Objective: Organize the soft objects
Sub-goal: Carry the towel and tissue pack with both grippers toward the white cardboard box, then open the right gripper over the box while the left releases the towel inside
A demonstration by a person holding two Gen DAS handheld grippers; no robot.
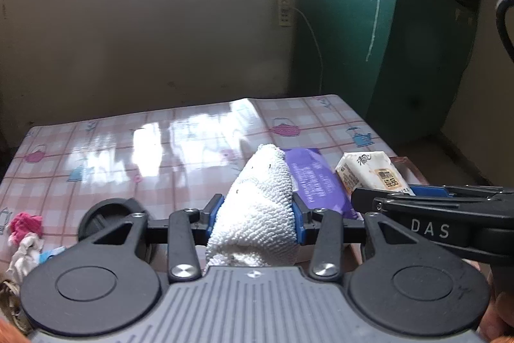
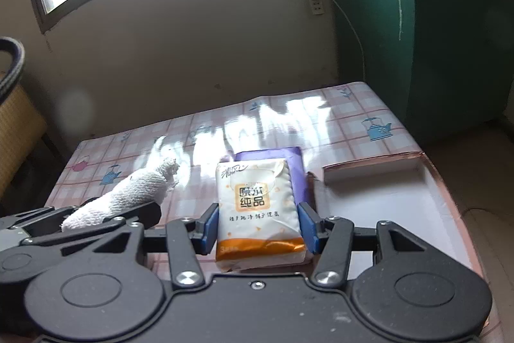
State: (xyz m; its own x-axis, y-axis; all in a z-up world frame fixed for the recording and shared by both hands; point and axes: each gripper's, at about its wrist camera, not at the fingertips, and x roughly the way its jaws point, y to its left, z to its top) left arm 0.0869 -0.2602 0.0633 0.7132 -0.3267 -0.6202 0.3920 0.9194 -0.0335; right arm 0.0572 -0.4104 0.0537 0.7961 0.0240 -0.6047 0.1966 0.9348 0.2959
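My left gripper [image 1: 255,216] is shut on a white terry towel [image 1: 260,208], held above the table; the towel also shows in the right wrist view [image 2: 128,198]. My right gripper [image 2: 258,224] is shut on a white and orange tissue pack [image 2: 257,208], also seen in the left wrist view [image 1: 372,172]. A purple pack [image 2: 297,169] lies on the table just beyond the tissue pack; it shows in the left wrist view [image 1: 316,179] too. The two grippers are side by side, the right one [image 1: 449,214] close to the left one's right side.
The table has a glossy pink checked cloth [image 1: 160,150]. A shallow open white box [image 2: 385,201] with copper edges sits at the table's right side. A pink and white cloth bundle [image 1: 24,233] lies at the left edge. A green door [image 2: 417,21] stands behind.
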